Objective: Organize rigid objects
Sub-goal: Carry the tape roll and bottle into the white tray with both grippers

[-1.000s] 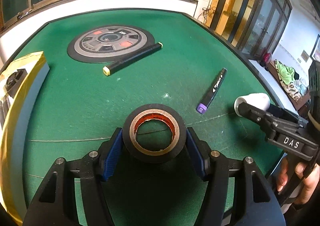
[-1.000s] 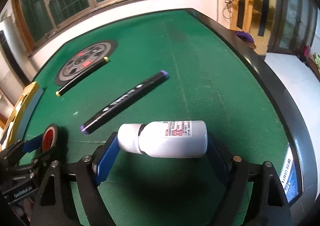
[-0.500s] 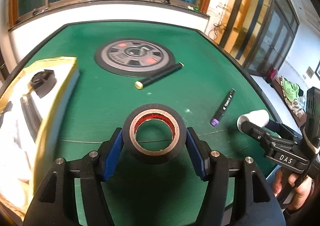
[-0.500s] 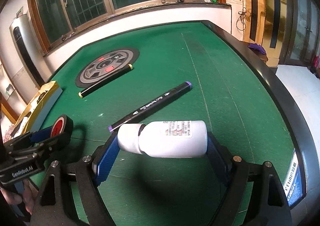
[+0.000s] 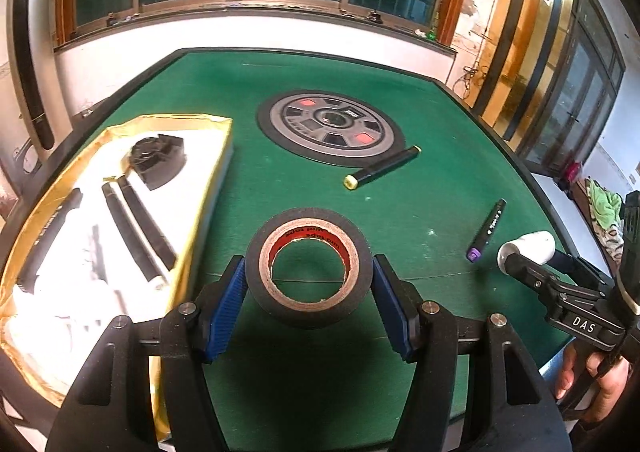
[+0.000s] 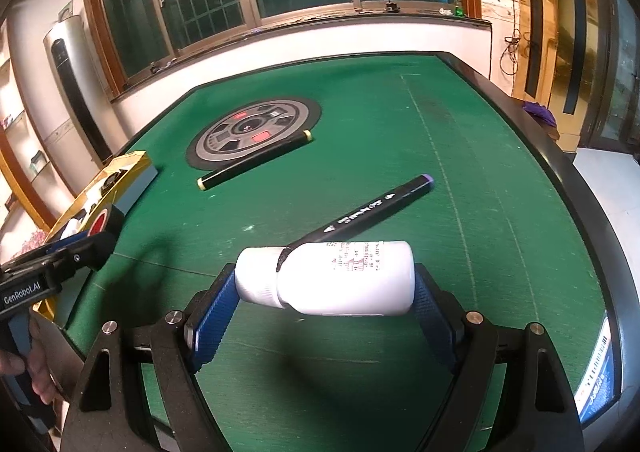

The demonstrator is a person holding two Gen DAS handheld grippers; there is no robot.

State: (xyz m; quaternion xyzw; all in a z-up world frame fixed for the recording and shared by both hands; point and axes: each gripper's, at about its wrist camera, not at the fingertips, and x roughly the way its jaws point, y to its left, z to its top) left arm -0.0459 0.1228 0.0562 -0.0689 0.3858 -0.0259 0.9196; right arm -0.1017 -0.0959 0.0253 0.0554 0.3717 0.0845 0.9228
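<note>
Black tape roll (image 5: 308,266) sits clamped in the left gripper (image 5: 308,292) above green felt, beside the gold box (image 5: 200,212). The right gripper (image 6: 326,304) grips a white bottle (image 6: 332,278) end to end; its smooth, rounded ends could slip free.

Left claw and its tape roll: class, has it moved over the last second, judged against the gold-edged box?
Yes. The left claw, shut on the tape roll, has risen and swung left toward the gold-edged box, whose inside now shows.
</note>
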